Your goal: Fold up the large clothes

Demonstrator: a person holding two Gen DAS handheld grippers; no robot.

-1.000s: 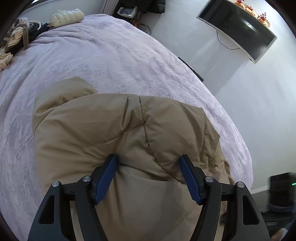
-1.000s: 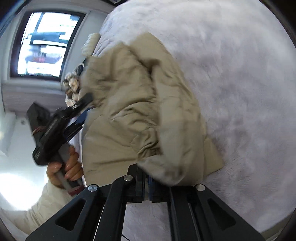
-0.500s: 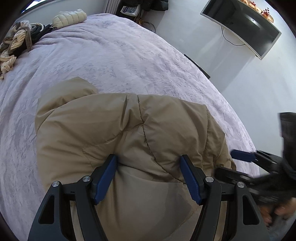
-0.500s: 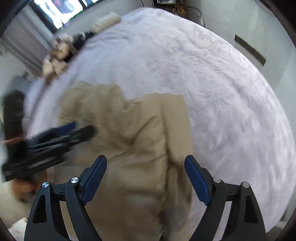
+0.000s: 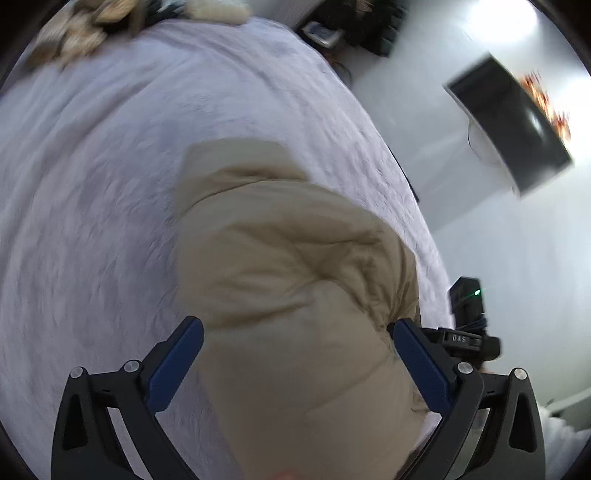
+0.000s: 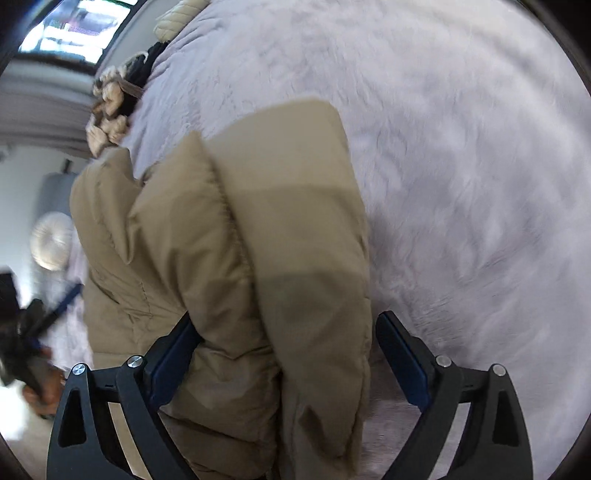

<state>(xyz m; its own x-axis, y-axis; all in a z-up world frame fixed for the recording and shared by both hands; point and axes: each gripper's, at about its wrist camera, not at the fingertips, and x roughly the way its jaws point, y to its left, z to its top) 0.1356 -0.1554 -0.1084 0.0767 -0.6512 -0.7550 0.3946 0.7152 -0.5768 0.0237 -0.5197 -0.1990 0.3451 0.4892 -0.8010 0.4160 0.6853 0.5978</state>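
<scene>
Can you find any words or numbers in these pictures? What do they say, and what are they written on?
"DAS": small pale letters on the black body of the right tongs, seen past the tan jacket in the left wrist view; slightly blurred, so not certain.
The screen on the wall: no text that can be read.
The right wrist view: no words or numbers at all.

Jacket point(image 5: 295, 266) on bed point(image 5: 92, 221) — clothes pile point(image 5: 74, 33) at far edge
</scene>
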